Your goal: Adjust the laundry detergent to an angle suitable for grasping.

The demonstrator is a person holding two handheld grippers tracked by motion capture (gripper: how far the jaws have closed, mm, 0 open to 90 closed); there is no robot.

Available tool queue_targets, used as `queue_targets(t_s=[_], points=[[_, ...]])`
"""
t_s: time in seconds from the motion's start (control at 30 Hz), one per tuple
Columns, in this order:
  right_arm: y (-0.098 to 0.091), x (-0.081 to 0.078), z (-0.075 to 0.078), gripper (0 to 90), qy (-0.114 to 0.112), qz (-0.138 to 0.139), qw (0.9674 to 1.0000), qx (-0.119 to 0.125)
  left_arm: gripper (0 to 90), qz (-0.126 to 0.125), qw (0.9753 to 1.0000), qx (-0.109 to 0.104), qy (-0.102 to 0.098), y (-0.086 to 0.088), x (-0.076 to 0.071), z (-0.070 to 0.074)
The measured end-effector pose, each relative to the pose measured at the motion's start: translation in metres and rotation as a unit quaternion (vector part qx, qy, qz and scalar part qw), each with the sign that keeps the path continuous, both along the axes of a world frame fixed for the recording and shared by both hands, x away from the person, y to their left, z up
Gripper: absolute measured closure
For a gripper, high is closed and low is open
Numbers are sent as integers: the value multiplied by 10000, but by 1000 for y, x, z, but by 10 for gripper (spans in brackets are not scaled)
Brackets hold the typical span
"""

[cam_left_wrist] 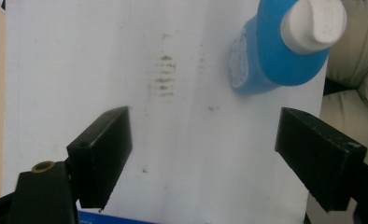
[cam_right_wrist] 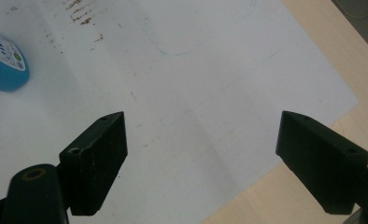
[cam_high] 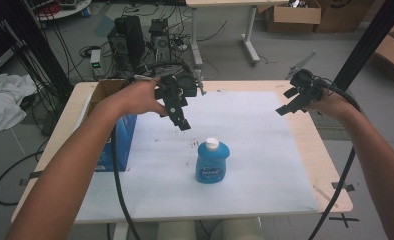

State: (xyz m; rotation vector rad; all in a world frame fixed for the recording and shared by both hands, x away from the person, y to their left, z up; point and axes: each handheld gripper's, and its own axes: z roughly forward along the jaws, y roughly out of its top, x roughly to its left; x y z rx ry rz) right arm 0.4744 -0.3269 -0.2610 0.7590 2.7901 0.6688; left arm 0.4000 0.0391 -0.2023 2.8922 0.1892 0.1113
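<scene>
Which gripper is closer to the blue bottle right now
Left. The left gripper hovers just behind the blue bottle; the right gripper is farther off, toward the table's right edge.

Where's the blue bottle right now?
In the high view the blue bottle stands upright near the white mat's centre, just ahead of the left gripper.

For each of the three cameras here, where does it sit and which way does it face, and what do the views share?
High view: above the person's side, looking forward and down on the table; both forearms, left gripper and right gripper show.
Left gripper view: rides the left gripper, looking down at the white mat; its open jaws show.
Right gripper view: rides the right gripper, open jaws over the mat's edge.
All three share the blue bottle.
</scene>
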Motion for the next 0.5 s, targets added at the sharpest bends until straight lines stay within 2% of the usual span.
queue_targets(t_s=[0.3,0.5], points=[[6,2,2,166,4,29,10000,27,198,59,10000,-58,-5,-3,5,2],[9,3,0,166,24,74,10000,6,199,63,10000,-15,-4,-4,6,2]])
